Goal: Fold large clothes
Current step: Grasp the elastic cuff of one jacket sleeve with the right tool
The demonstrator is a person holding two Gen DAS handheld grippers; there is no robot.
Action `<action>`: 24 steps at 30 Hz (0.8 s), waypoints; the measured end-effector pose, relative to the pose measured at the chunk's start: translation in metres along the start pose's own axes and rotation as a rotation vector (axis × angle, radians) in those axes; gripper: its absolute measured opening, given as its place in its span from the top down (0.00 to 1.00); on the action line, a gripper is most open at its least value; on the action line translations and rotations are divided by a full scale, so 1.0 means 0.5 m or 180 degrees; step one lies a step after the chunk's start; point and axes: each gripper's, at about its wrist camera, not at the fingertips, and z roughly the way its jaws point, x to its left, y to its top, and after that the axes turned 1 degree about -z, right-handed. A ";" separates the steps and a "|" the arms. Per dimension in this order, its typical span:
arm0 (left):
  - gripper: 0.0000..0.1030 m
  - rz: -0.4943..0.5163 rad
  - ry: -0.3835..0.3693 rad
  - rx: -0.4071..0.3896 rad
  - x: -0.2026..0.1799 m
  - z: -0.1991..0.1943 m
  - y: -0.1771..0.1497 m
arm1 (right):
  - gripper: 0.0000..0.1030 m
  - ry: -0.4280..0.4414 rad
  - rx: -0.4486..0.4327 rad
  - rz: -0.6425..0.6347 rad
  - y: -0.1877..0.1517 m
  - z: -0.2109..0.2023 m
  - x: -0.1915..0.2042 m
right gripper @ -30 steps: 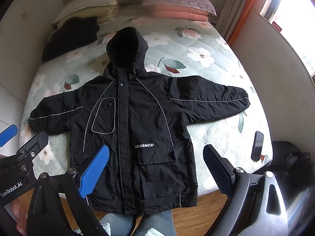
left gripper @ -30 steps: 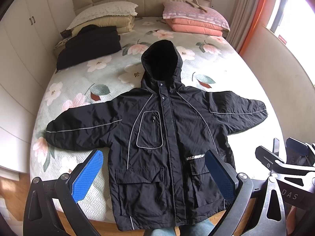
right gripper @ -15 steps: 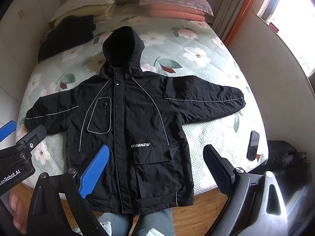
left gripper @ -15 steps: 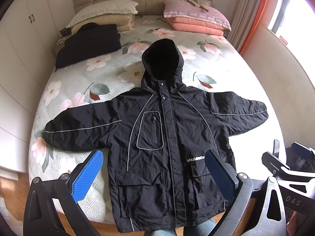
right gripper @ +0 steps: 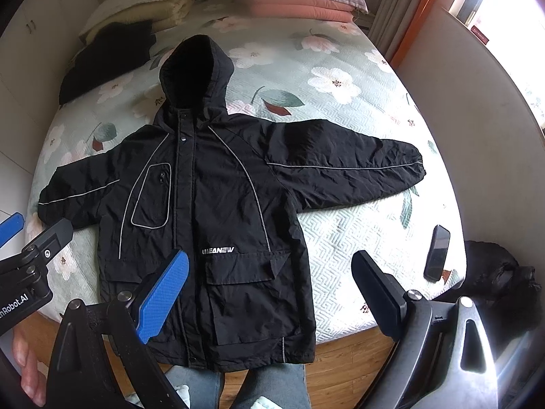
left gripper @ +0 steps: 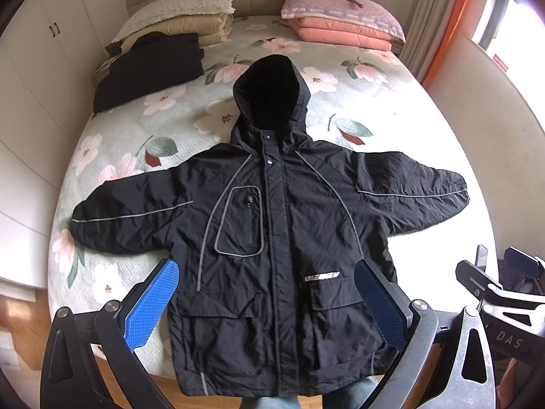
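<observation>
Both grippers, left (left gripper: pixel 265 303) and right (right gripper: pixel 269 293), have edged slightly nearer the spread black jacket (right gripper: pixel 211 204), jaws wide open, holding nothing. White "UIEANEW" lettering marks its chest; "nRobot.AI" shows on the left tool.

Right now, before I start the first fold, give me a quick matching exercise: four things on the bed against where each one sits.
Things:
1. black hooded jacket
2. phone
3. folded dark garment
4. pink pillow stack

Places:
A. at the head of the bed, on the window side
B. near the foot corner, beyond the jacket's right-hand sleeve cuff
C. spread flat across the middle, sleeves out, hood toward the headboard
D. beside the cream pillows, on the wardrobe side

Pairs: 1-C, 2-B, 3-D, 4-A
</observation>
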 end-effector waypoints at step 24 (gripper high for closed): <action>0.00 -0.0407 -0.0240 -0.0034 -0.314 0.350 0.059 | 0.13 0.0454 -0.0042 0.1918 0.101 0.595 -0.868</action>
